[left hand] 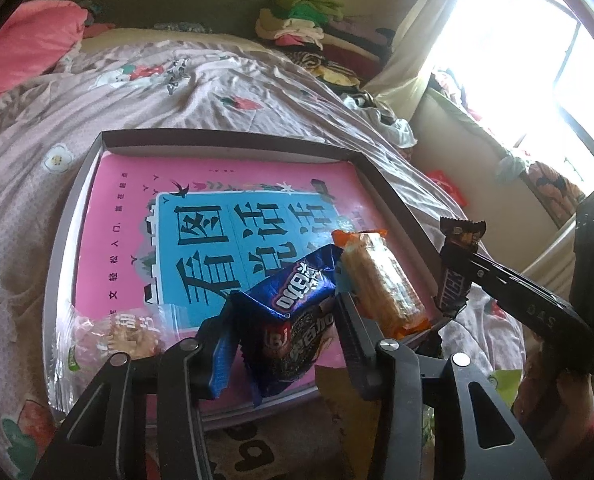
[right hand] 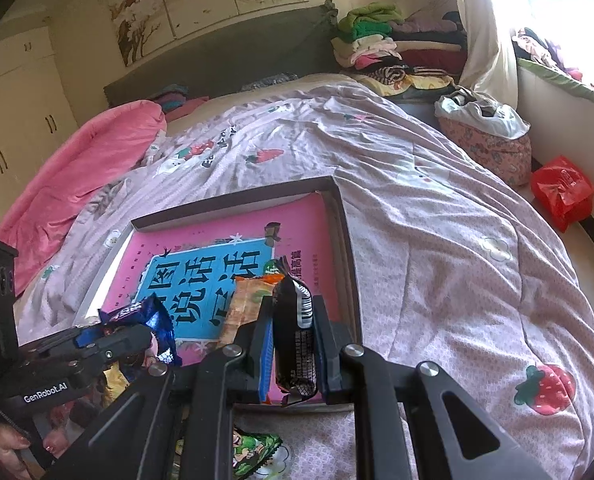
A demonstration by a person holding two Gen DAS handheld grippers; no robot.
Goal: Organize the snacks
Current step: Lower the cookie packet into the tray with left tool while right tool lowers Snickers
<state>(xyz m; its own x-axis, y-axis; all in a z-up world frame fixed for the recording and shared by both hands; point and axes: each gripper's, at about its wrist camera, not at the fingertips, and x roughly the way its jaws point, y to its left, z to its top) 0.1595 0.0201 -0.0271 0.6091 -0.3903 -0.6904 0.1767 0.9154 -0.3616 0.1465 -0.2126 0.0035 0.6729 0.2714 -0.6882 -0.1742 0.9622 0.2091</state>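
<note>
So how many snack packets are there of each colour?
Blue: 1, shiny blue foil cookie packet
Orange: 1, orange plastic wafer packet
Black: 1, black wrapped chocolate bar
Clear: 1, clear plastic bag of pale snacks
Green: 1, green cartoon-printed packet
Total: 5
One yellowish scrap is too hidden to count.

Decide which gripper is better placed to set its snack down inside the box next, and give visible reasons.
Probably the left gripper: its blue cookie pack already hangs over the box. The right gripper's dark chocolate bar sits near the box's edge.
</note>
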